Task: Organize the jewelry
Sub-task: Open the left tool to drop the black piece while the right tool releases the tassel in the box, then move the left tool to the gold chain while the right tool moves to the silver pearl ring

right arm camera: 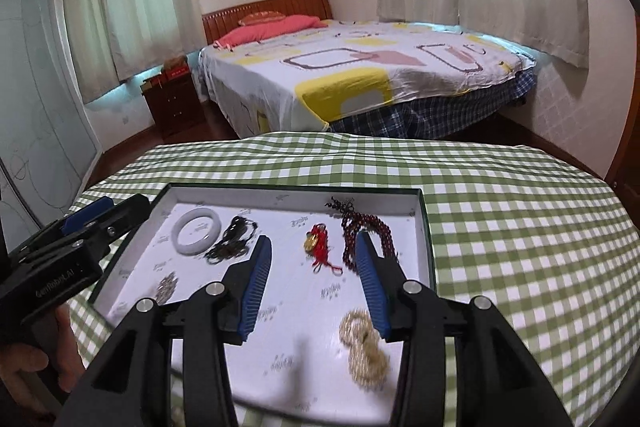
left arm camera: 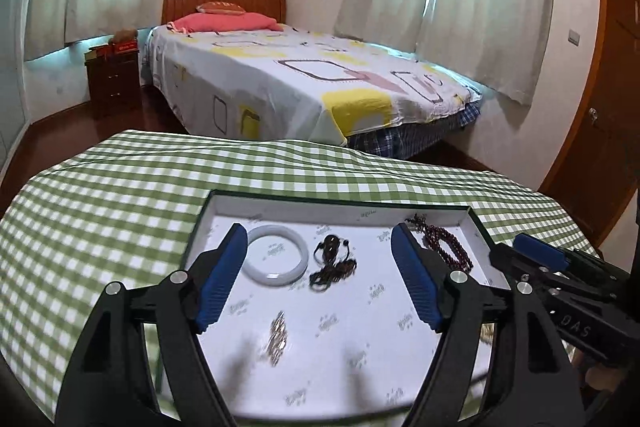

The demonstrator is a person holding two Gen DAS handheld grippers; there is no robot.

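A shallow white-lined tray with a dark green rim (left arm camera: 208,211) (right arm camera: 426,227) lies on the checked cloth. In it are a white bangle (left arm camera: 274,259) (right arm camera: 198,231), a dark cord pendant (left arm camera: 332,261) (right arm camera: 232,241), dark red beads (left arm camera: 446,243) (right arm camera: 370,227), a red-and-gold charm (right arm camera: 318,245), a small silvery chain (left arm camera: 278,337) (right arm camera: 166,287) and a cream bead bracelet (right arm camera: 364,347). My left gripper (left arm camera: 320,251) hangs open above the tray, nothing between its pads. My right gripper (right arm camera: 314,259) is open too, above the charm, holding nothing.
The tray sits on a table with a green-and-white checked cloth (left arm camera: 100,195) (right arm camera: 520,227). Beyond its far edge stand a bed (left arm camera: 304,83) (right arm camera: 360,75) and a dark nightstand (left arm camera: 112,79). A hand (right arm camera: 36,359) holds the left gripper's handle.
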